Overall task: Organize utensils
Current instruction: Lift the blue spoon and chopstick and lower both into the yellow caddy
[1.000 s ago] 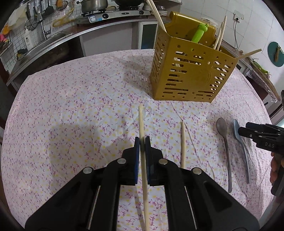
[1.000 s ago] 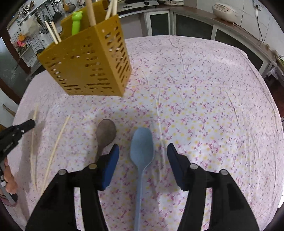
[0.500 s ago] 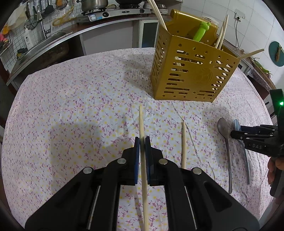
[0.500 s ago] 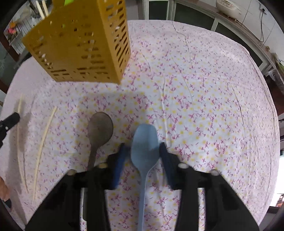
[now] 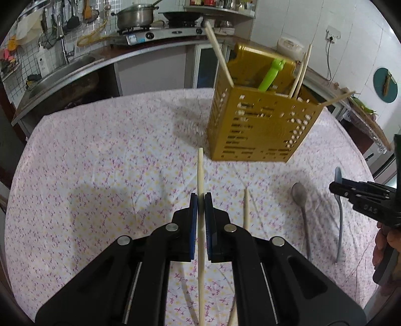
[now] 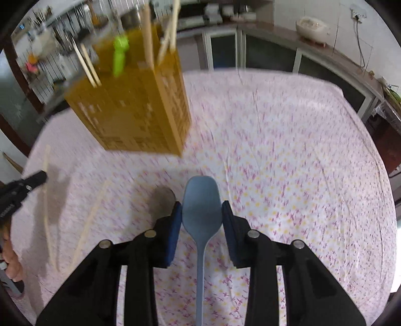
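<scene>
My left gripper is shut on a pale wooden chopstick, which points toward the yellow slotted holder and hangs just above the cloth. A second chopstick lies on the cloth to its right. My right gripper is shut on the bowl of a blue spoon, with a pad pressing on each edge and the handle running back between the fingers. A grey spoon lies just left of it. The holder stands upright ahead, with a green utensil and several chopsticks inside.
The floral tablecloth covers a round table. Behind it runs a kitchen counter with a sink, a stove and a pot. A rice cooker sits on the far counter. A person's hand holds the right gripper.
The right jaws have come together on the blue spoon's bowl and raised it off the cloth. The left gripper has risen a little with its chopstick.
</scene>
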